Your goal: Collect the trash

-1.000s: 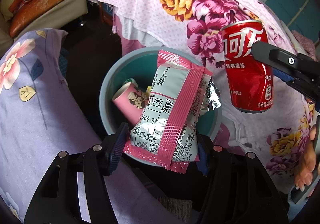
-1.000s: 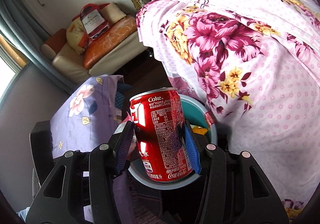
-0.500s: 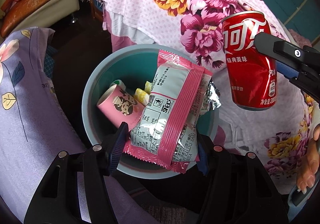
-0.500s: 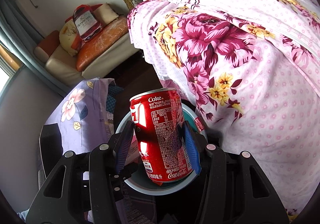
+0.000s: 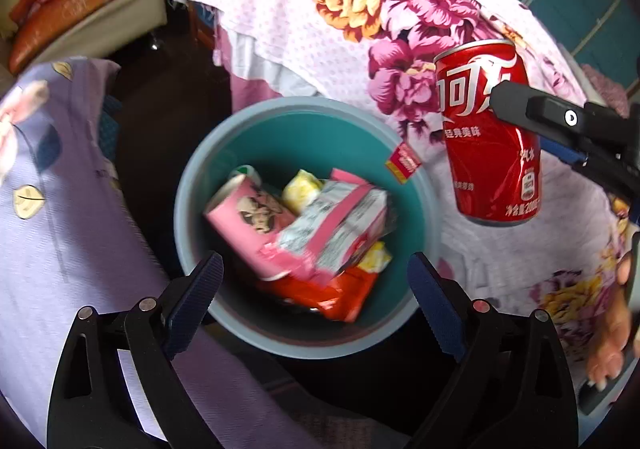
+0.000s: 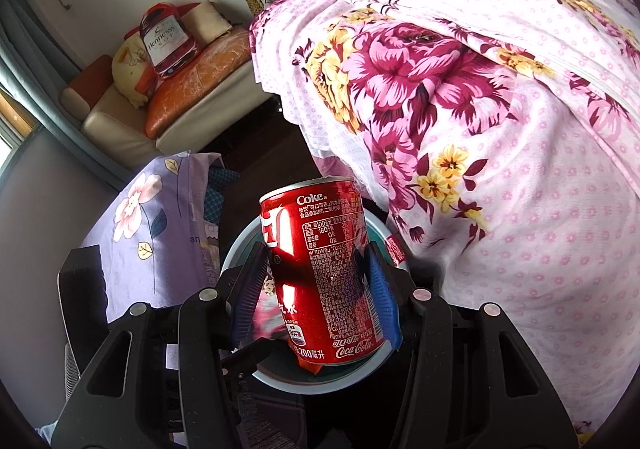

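Beside the floral bed point(image 5: 360, 1), one bin point(image 5: 424, 177); left gripper point(image 5: 316, 289) jaws released, right gripper point(image 6: 316, 289) jaws clamping one can point(image 6: 324, 273).

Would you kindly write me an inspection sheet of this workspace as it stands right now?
Surface: dark floor between the beds; no table.
Job's things: teal trash bin holds a pink-and-white snack packet, blurred, a pink cup, yellow wrappers and an orange-red wrapper. Red Coke can is upright above the bin.
Clutter: red tag at the bin's rim.
Grippers: left gripper open and empty over the bin; right gripper shut on the can.
Cables: nothing seen.
Surroundings: pink floral bedspread, lilac floral sheet, sofa with a Hennessy bottle-shaped cushion.
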A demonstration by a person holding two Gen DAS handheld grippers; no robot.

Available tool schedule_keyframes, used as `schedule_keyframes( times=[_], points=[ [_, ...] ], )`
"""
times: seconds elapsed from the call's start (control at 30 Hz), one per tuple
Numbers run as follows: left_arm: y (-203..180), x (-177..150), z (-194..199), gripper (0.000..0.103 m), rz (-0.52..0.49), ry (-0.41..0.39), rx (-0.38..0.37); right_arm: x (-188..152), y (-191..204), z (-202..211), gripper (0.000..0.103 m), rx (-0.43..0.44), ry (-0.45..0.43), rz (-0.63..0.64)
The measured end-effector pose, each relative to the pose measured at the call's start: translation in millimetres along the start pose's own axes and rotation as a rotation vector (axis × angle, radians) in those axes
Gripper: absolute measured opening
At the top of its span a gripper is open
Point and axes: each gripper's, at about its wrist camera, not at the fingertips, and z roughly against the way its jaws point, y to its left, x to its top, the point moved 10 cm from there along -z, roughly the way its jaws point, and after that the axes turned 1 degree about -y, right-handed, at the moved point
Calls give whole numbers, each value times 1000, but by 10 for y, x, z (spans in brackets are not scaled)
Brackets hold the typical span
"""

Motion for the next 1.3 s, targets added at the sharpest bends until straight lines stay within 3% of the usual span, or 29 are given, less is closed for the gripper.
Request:
schedule_keyframes(
  times=[0.23, 0.43, 0.87, 1.3],
  points=[
    [186, -83, 154, 93, -4, -22, 79, -19, 52, -72, 48, -3, 16, 13],
    [453, -101, 267, 95, 62, -46, 116, -55, 76, -159, 48, -16, 42, 20],
    [692, -128, 247, 95, 135, -36, 113, -73, 323, -468, 50, -8, 95, 86],
    [842, -153, 267, 99, 188, -38, 90, -95, 387, -507, 85, -25, 113, 88]
  ],
)
